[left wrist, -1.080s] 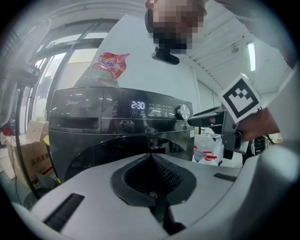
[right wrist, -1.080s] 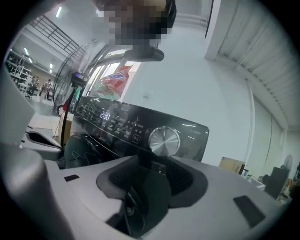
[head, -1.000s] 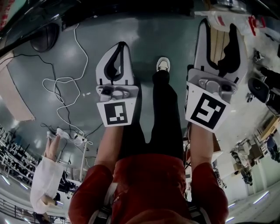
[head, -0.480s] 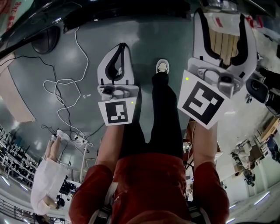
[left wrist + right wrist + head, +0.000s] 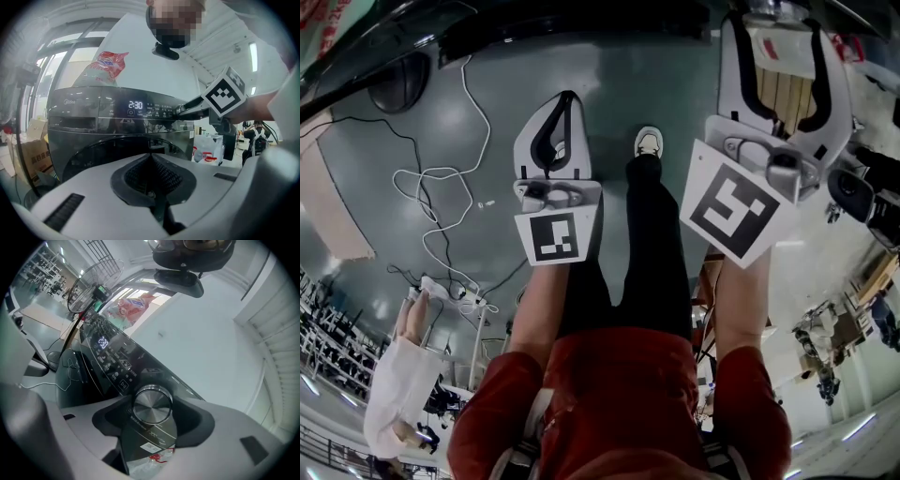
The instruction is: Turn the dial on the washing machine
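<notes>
Only the view from your right gripper showed the dial, at six o'clock between wide jaws that had just been closing slightly, not gripping it. Your left gripper had its jaws together, empty.

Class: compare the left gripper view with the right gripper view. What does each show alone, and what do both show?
Left only: a cardboard box and the right gripper seen from the side. Right only: the dial, face on, between that gripper's open jaws, which have just been closing. Both: the lit display and the red bag on the washing machine.
</notes>
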Demonstrator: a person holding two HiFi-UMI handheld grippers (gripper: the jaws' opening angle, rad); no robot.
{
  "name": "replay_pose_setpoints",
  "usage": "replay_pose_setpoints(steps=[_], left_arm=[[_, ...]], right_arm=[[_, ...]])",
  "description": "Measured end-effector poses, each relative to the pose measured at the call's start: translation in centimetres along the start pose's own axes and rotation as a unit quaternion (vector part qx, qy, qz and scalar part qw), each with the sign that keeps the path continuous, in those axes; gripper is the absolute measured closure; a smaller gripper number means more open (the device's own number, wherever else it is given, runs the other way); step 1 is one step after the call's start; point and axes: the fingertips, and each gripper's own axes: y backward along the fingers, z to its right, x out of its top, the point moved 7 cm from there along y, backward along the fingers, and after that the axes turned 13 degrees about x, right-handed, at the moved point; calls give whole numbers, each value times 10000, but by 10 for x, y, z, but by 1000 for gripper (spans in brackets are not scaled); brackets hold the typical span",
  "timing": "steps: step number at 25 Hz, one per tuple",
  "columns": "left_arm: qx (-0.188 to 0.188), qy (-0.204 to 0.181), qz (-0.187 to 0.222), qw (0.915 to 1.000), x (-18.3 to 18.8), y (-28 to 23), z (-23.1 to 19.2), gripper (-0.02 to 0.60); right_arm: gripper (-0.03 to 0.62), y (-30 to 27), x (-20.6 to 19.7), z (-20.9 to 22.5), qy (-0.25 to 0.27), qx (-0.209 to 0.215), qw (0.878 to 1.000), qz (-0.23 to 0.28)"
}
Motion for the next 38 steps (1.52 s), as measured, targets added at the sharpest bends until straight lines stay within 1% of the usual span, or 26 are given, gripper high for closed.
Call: replay_pose_setpoints(steps=[8,20,27,29,32,34,36,38], left_arm=[[1,44,-67,10000,-3,4,2,571],[86,27,-58,9999,-4,1,-6,571],[45,44,-56,10000,-6,2,-2,571],[44,51,-56,10000,-6,2,-2,571],[37,77,-41,10000,-5,4,0,571],[6,69,-31,10000,-4,5,3,571],[-23,51,-39,10000,-5,6,4,571],[-18,52,-61,10000,-7,6,2,571]], right_arm=[[314,-1,-1,0,238,-90,9996,-83],[318,-1,-1,0,-33,-30,10000,38],[319,-3,-2,1,-373,116,9990,198],[321,-3,-2,2,-560,189,9979,257],[321,-1,-4,6,-1110,309,9924,420],[321,1,-6,9,-1594,386,9849,550],[321,2,-8,10,-2128,452,9735,708],[321,2,-9,10,-2426,455,9657,808]])
